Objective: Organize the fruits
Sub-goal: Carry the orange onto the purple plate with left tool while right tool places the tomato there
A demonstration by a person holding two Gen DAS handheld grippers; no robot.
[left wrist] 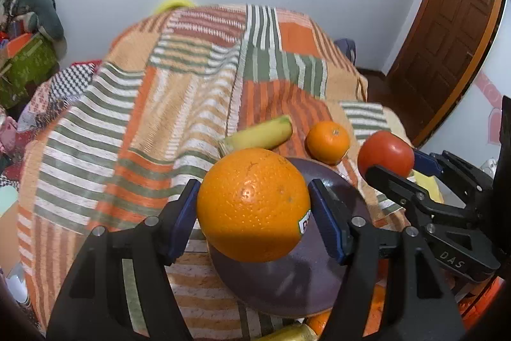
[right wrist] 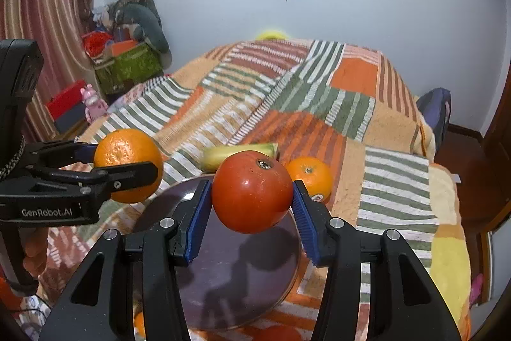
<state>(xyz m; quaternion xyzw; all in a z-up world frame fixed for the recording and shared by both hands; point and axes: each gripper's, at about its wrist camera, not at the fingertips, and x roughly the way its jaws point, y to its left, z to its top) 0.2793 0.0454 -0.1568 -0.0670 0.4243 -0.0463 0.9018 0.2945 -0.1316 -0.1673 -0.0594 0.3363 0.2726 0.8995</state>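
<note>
Orange (left wrist: pixel 254 205) first, on my left: the left hand-held gripper (left wrist: pixel 254 213) grips it between its blue pads (left wrist: pixel 325 222), lifted above the near edge of the dark plate (left wrist: pixel 303 283). From the right wrist view I see that same orange (right wrist: pixel 127 163) up in the air to the left of the plate (right wrist: pixel 223 286). Beyond the plate, on the striped bedspread (left wrist: pixel 127 123), a banana (left wrist: pixel 260 135) lies on its side, and just right of it sits a small mandarin (left wrist: pixel 328 143). Farther right, the right hand-held gripper (right wrist: pixel 252 206) clamps a red tomato (right wrist: pixel 252 190) between its pads (right wrist: pixel 199 222), stem scar up, held over the plate and apart from it.
</note>
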